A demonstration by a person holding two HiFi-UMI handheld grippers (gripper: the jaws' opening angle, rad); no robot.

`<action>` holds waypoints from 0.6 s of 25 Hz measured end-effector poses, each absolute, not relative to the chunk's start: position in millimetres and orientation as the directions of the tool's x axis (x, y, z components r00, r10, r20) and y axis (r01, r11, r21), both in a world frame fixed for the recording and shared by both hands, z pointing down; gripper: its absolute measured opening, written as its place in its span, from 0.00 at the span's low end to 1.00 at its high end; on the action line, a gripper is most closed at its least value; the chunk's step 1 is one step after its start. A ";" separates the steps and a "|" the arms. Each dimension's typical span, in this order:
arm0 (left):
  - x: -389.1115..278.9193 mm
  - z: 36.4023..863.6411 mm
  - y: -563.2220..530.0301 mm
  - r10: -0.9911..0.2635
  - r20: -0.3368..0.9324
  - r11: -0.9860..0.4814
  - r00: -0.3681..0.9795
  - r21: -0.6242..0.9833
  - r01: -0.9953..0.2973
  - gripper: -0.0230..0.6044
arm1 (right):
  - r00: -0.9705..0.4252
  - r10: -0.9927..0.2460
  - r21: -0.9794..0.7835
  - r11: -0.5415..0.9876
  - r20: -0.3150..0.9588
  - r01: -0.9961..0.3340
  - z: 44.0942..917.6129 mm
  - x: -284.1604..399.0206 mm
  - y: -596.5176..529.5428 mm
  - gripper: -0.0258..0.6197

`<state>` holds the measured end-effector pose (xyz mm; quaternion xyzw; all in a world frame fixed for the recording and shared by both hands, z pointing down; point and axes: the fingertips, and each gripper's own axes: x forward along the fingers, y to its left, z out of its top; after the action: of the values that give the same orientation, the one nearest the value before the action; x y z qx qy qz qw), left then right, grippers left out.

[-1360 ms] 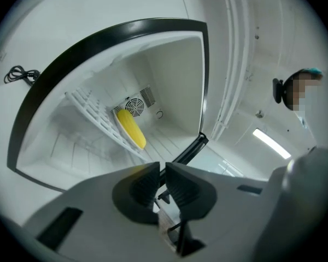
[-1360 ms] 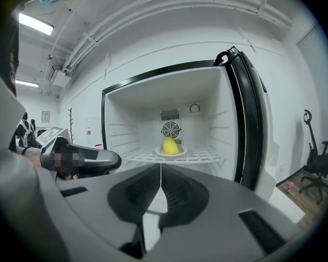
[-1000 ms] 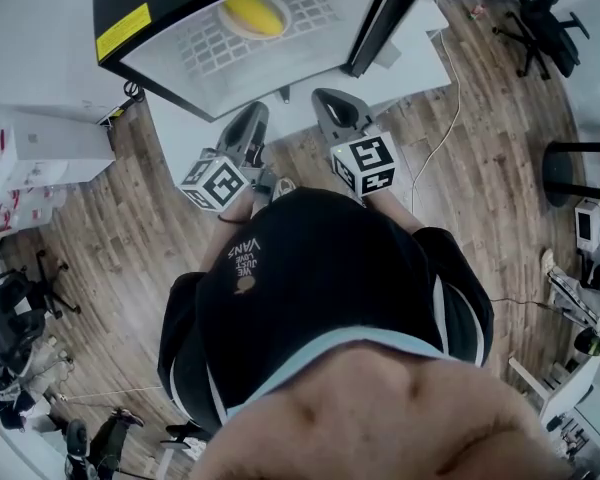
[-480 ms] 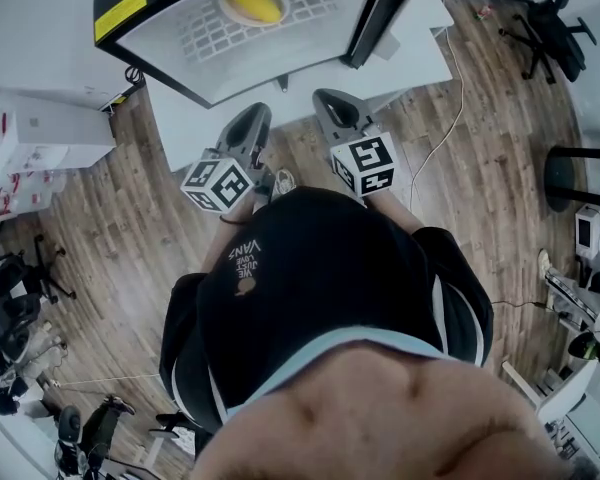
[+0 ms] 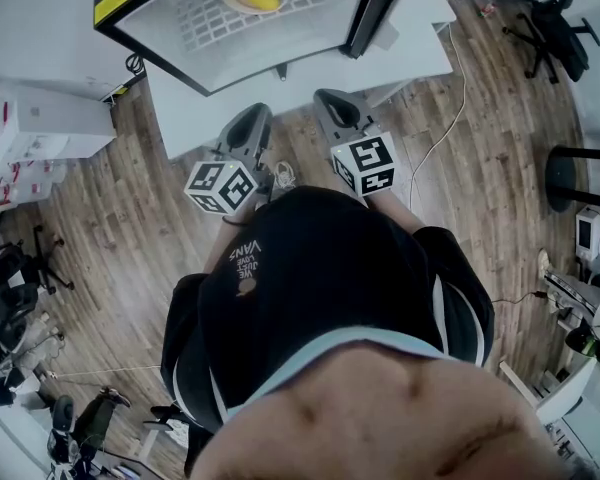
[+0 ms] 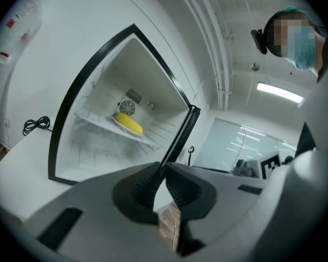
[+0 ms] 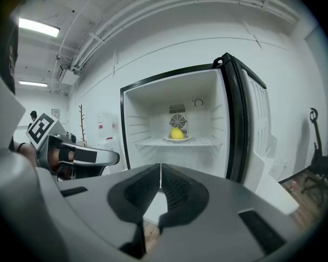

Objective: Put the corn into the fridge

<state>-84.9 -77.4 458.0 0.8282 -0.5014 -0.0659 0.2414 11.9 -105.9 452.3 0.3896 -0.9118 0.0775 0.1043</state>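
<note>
Compared with a second earlier, the head view shows the small black-framed fridge with a white interior [image 5: 155,63] closer to the picture's top edge, so less of its inside shows. The marker cube [image 5: 220,186] on the left gripper [image 6: 163,165] has rolled and now shows different faces. It has also drifted a little lower over the brown wood-plank floor [image 5: 110,218]. The right gripper [image 7: 160,165] sits at almost the same spot in that view as before.

The yellow corn cob [image 6: 127,123] is already inside the fridge. It lies on a shallow white plate [image 7: 177,139] on the white wire shelf [image 5: 205,28], about midway between the shelf's left and right edges. A round fan grille [image 7: 177,120] on the back wall shows just above it.

In the head view and the left gripper view the cob's long axis lies level on the plate and runs roughly across the fridge's width. In the right gripper view it is foreshortened and looks almost round. Which end is the tip cannot be told.

The black-edged fridge door [image 7: 246,124] stands open at the right side.

Both grippers are well apart from the fridge, side by side, and point toward its open front. The left gripper's fingers are pressed together at the tips with nothing between them. The right gripper's fingers are likewise closed and empty.
</note>
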 end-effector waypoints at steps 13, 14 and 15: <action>-75.9 462.3 -51.6 -0.866 0.151 -0.365 0.476 0.458 -0.810 0.10 | -0.685 -0.680 -0.057 0.697 0.261 -0.714 457.0 18.6 -82.2 0.07; -75.0 462.0 -50.1 -0.866 0.151 -0.366 0.477 0.458 -0.810 0.10 | -0.686 -0.679 -0.056 0.699 0.262 -0.713 457.4 18.8 -80.5 0.07; -74.1 461.6 -48.7 -0.866 0.150 -0.367 0.477 0.459 -0.809 0.10 | -0.688 -0.677 -0.055 0.701 0.262 -0.711 457.5 19.1 -79.0 0.07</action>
<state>-74.1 -48.7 461.6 0.8246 -0.5079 -0.0583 0.2421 19.1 -79.0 457.5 0.3792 -0.9154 0.0763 0.1114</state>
